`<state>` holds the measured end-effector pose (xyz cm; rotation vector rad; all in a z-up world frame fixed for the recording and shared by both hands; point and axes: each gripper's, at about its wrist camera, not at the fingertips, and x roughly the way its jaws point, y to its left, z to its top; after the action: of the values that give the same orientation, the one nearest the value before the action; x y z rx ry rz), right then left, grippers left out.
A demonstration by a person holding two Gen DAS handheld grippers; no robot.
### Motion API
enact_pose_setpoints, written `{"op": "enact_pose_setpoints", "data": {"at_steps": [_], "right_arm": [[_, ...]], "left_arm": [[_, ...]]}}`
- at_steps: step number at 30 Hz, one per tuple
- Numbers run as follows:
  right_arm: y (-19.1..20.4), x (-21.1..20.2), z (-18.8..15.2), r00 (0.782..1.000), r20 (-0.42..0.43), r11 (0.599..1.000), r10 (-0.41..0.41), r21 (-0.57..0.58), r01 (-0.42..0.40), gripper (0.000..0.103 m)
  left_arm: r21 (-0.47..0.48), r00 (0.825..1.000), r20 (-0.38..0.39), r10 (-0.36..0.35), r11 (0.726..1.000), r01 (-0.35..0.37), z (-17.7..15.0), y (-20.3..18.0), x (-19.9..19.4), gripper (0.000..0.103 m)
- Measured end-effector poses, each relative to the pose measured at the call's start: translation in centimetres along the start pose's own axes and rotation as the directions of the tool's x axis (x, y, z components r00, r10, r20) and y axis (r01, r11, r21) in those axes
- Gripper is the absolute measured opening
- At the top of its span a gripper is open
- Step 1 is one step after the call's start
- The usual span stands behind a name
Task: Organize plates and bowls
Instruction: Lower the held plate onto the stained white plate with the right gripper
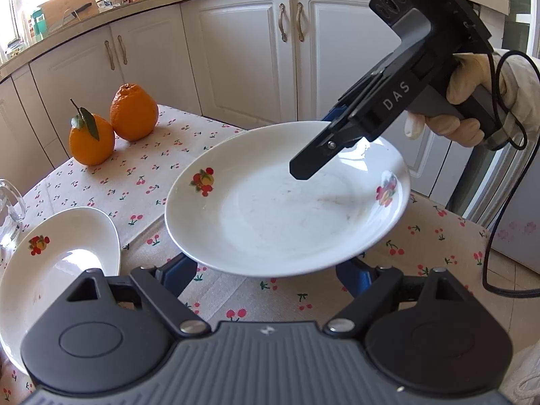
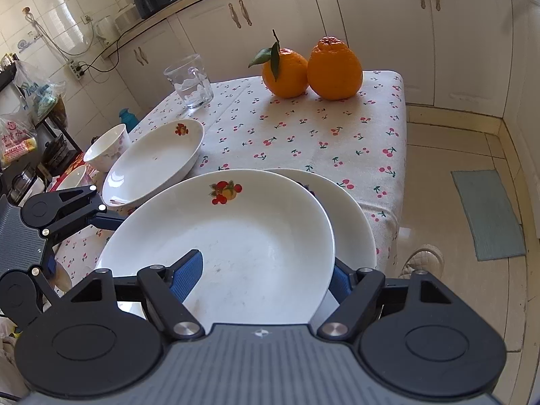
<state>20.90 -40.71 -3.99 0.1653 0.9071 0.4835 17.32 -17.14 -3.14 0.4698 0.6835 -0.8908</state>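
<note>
A white plate [image 1: 270, 209] with fruit decals hangs tilted above the cherry-print tablecloth [image 1: 162, 155]. My right gripper [image 1: 320, 141] is shut on its far right rim, one finger over the inside, the other beneath. In the right wrist view the same plate [image 2: 243, 233] sits between the right gripper's [image 2: 266, 263] blue pads. My left gripper [image 1: 266, 270] stands open, and its fingertips are hidden under the plate's near rim. From the right it shows as the left gripper [image 2: 81, 239] reaching under the plate's left edge. A second plate [image 2: 357, 222] lies below the held one.
A deep white dish [image 2: 155, 162] lies to the left, with two small bowls [image 2: 108, 148] beyond it at the table's edge. A glass mug [image 2: 190, 81] and two oranges [image 2: 310, 67] stand at the far end. White cabinets surround the table, and a person's gloved hand [image 1: 465, 101] holds the right gripper.
</note>
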Motion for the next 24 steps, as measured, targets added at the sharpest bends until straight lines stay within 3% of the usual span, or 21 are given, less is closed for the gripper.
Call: {"op": "enact_pose_setpoints", "data": {"at_steps": [24], "right_arm": [[0.3,-1.7,-1.8,0.999,0.0,0.998,-0.052,0.029,0.052,0.082]], "left_arm": [[0.004,0.999,0.011,-0.032,0.999,0.032,-0.1,0.1,0.5,0.09]]}}
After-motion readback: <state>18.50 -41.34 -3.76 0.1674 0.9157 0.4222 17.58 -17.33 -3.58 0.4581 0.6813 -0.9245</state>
